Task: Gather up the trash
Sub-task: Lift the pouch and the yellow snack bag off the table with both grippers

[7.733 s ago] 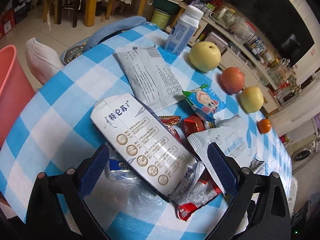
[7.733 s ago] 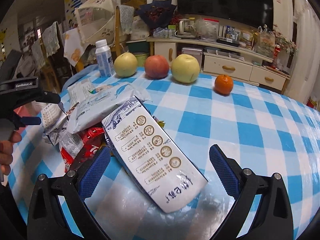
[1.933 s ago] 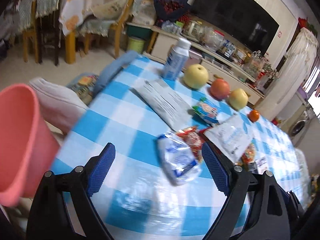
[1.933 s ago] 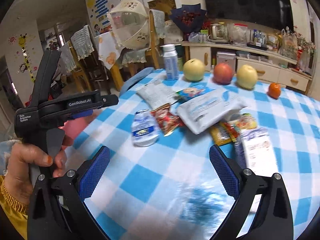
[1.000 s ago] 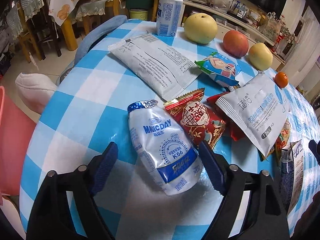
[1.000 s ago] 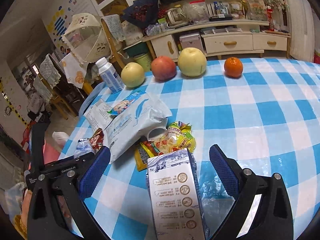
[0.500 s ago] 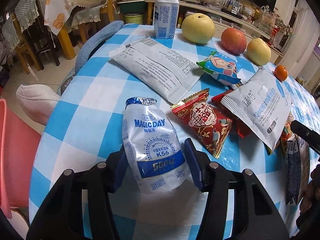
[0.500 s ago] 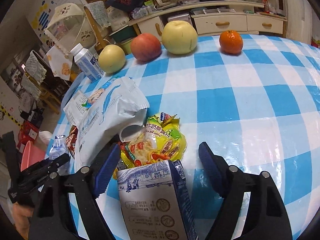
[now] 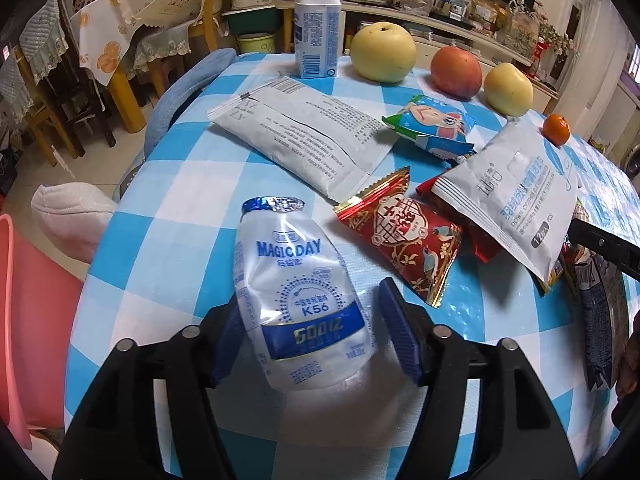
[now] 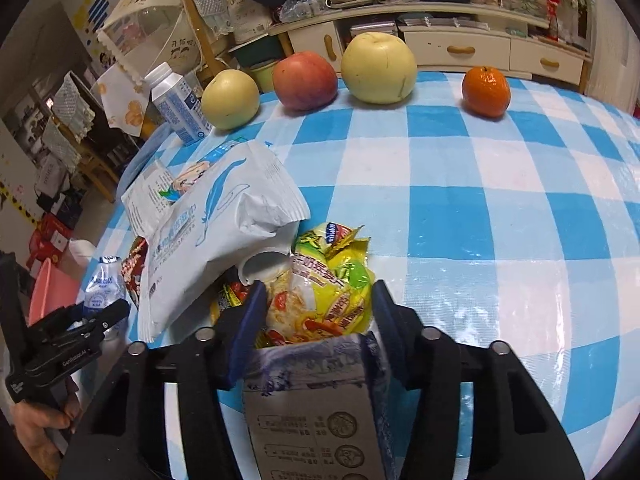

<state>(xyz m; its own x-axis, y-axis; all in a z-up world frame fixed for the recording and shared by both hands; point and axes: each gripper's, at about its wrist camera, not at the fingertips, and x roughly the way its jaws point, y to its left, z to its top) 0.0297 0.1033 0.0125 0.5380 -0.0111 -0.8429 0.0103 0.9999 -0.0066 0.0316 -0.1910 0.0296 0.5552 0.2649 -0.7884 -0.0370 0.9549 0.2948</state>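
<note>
Left wrist view: my left gripper brackets one white MAGIC DAY pouch lying on the checked table. The left pad touches it; the right pad appears to stand just clear, so I cannot tell whether the grip is made. Beyond lie two grey sachets, one red snack wrapper, one blue snack packet, one milk carton, three apples and one tangerine.

Right wrist view: my right gripper is clamped on one flattened milk box. One yellow noodle wrapper lies just ahead.
</note>
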